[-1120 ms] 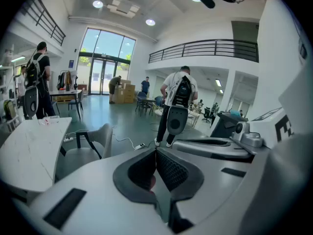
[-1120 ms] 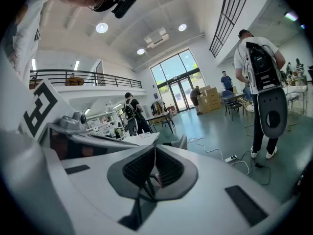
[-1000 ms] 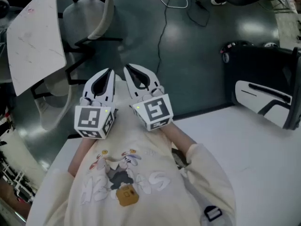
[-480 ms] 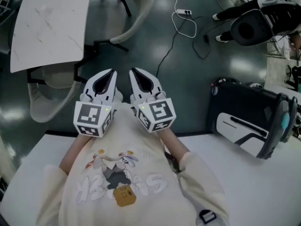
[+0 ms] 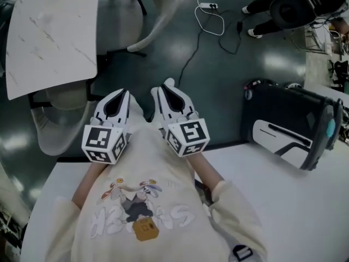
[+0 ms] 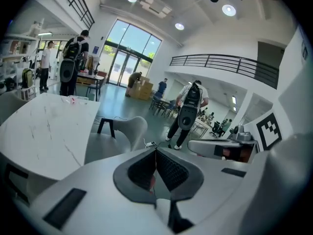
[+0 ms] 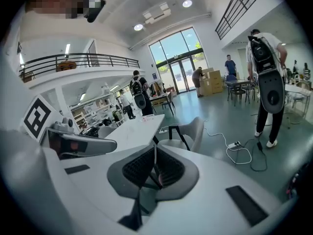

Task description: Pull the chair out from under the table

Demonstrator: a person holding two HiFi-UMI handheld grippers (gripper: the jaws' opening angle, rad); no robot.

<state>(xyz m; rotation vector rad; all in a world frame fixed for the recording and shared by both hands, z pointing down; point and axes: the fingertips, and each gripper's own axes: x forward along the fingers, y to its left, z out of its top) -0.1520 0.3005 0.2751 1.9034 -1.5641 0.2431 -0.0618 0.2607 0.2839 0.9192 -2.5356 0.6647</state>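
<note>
A white marble-topped table (image 5: 49, 37) stands on the floor ahead to the left. One pale grey chair (image 5: 52, 124) is tucked under its near edge, so the seat is partly hidden. A second pale chair (image 5: 136, 15) stands by the table's right side, and it also shows in both gripper views (image 6: 122, 131) (image 7: 190, 131). My left gripper (image 5: 124, 93) and right gripper (image 5: 162, 89) hang side by side in the air, short of the table. Both are shut with nothing between the jaws, and neither touches a chair.
A black and white case (image 5: 289, 124) stands on the floor at the right. A white tabletop (image 5: 283, 201) lies close under the person. A cable with a power strip (image 5: 210, 7) runs across the dark floor. A person with a black backpack (image 7: 266, 72) stands beyond, and others stand farther off.
The table and chairs have shifted in the head view, and the table top now lies squarer at the upper left. Both grippers have stayed shut and side by side, advancing together.
</note>
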